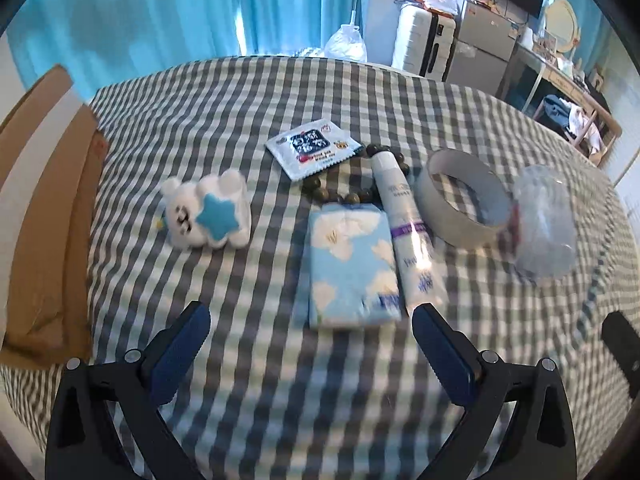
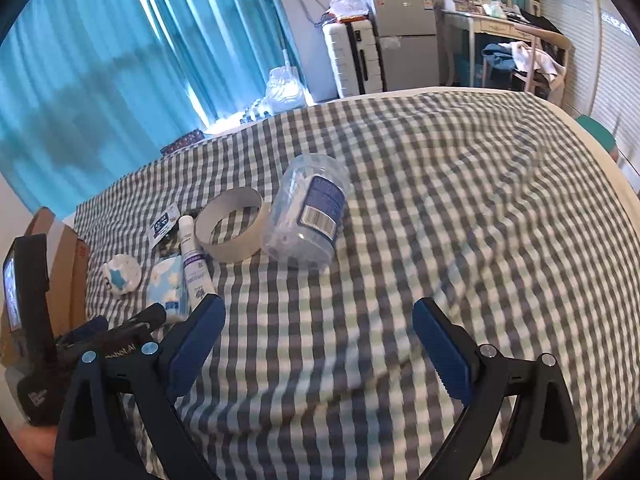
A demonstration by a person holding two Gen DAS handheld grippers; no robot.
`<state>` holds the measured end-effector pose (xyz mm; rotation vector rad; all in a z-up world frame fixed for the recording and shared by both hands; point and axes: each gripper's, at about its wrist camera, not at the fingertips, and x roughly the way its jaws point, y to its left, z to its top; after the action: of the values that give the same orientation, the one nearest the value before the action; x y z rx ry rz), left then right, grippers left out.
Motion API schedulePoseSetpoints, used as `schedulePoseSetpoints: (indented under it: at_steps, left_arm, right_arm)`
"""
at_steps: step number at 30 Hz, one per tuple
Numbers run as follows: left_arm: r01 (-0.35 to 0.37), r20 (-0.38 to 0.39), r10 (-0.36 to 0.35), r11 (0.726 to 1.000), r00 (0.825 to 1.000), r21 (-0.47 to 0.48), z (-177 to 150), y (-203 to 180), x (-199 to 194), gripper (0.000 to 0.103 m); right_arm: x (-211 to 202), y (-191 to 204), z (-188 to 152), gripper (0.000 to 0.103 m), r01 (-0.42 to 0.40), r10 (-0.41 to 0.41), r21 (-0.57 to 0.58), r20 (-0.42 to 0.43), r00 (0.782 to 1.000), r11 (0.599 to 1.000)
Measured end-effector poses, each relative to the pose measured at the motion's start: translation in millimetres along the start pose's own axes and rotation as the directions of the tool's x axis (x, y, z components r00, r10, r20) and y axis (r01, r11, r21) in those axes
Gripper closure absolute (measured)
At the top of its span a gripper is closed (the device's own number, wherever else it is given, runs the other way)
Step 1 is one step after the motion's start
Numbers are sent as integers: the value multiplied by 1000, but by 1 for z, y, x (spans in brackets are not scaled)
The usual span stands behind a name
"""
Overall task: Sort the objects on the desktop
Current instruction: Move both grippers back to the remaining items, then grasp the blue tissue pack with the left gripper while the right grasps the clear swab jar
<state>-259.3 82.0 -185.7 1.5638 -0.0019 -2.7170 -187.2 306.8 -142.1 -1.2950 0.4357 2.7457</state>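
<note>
On the checked cloth (image 1: 280, 380), the white tube (image 1: 404, 224) lies flat near the middle, its long axis running from near edge to far edge, cap end away, touching the cloud-print tissue pack (image 1: 352, 264) alongside it. Both the left gripper (image 1: 310, 328) and the right gripper (image 2: 318, 320) hover above the cloth, spread wide and empty. Only the right wrist view shows the barcode label on the toppled clear jar (image 2: 306, 222) just beside the tape ring (image 2: 232, 230); the left view alone shows the plush toy (image 1: 208, 210) clearly.
</note>
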Motion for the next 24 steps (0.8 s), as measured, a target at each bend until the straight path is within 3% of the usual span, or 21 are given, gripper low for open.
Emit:
schedulePoseSetpoints:
  at_steps: [5,8,12,14,15,17,20,22,24]
  left_arm:
    - [-39,-31,40,999,999,18,8,-1,27,0]
    - [-3,-50,3,1000,999,0,10,1,39,0]
    - [-13,-73,14,1000,997,7,9,-3,54,0]
    - [-6,-51,6,1000,999,3,5,-2,55,1]
    - [3,-45,-2,1000,999,4,4,-3,55,4]
    - [22,-33,-21,1000,999,21,3,-6,54,14]
    - [54,-19,-52,995,998,81,6,-16,50,46]
    - [79,-21,-77,990,997,113,8,-22,48,75]
    - [99,-31,-96,988,995,121,8,-25,46,81]
  right_arm:
    - [27,5,29,8,1,-1,15,18,1000,1000]
    - [44,7,43,8,17,-18,31,13,1000,999]
    - [73,10,52,8,72,-70,36,-36,997,997]
    - [85,9,50,13,87,-84,32,-63,994,996]
    - [89,7,48,17,92,-89,34,-78,993,995]
    - [95,2,44,41,71,-65,55,-96,993,996]
    - [94,-2,38,42,60,-55,47,-93,994,997]
    - [90,-1,35,42,58,-54,35,-96,994,998]
    - [85,-3,31,42,49,-44,48,-101,994,998]
